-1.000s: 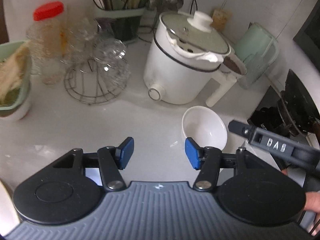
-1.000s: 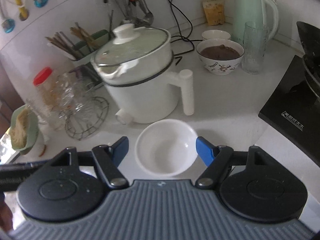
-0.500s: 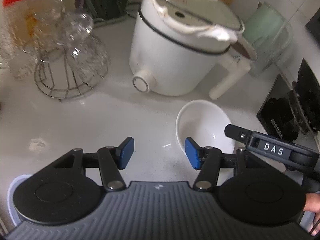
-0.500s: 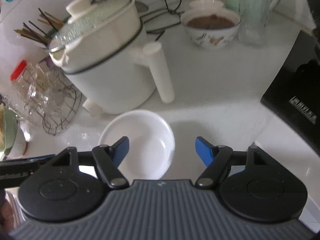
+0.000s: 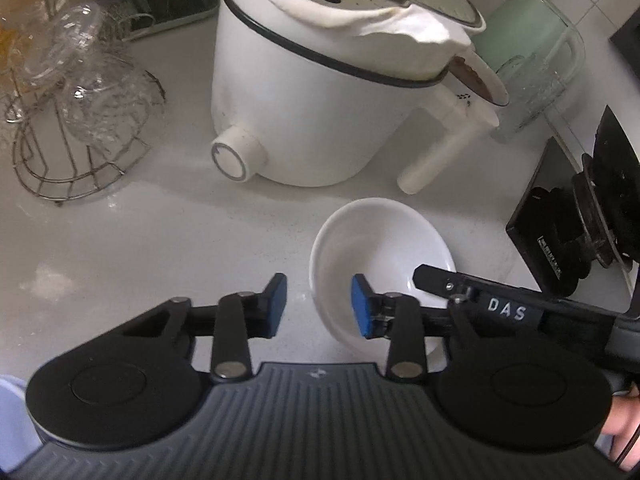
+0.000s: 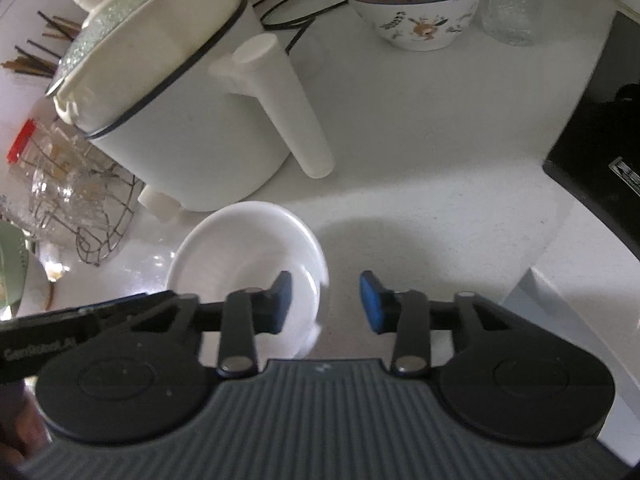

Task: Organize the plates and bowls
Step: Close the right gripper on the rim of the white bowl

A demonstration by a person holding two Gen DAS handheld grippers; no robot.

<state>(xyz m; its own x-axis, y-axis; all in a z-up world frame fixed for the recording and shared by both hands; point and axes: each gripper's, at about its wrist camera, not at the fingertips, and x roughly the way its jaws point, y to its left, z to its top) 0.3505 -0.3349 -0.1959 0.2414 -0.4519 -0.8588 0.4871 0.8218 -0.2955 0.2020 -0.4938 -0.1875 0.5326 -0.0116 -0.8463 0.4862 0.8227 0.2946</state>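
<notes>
An empty white bowl [image 5: 380,248] stands on the white counter in front of the white electric pot [image 5: 320,92]. My left gripper [image 5: 319,306] is open, its jaws astride the bowl's left rim, one pad inside the bowl. In the right wrist view the same bowl [image 6: 240,248] lies low and left. My right gripper [image 6: 326,303] is open, its jaws astride the bowl's right rim, its left pad [image 6: 282,300] inside. Neither is closed on the rim. A patterned bowl of brown food [image 6: 414,4] stands at the back.
The pot's long white handle [image 6: 288,112] juts toward the bowl. A wire rack with glass cups [image 5: 76,120] stands left. A black stove [image 6: 600,152] borders the right. A glass tumbler [image 5: 532,84] and green kettle [image 5: 532,28] stand behind the pot.
Both grippers moved forward and down to the white bowl. Each now has its jaws on either side of the rim, the left from the left side, the right from the right side.
</notes>
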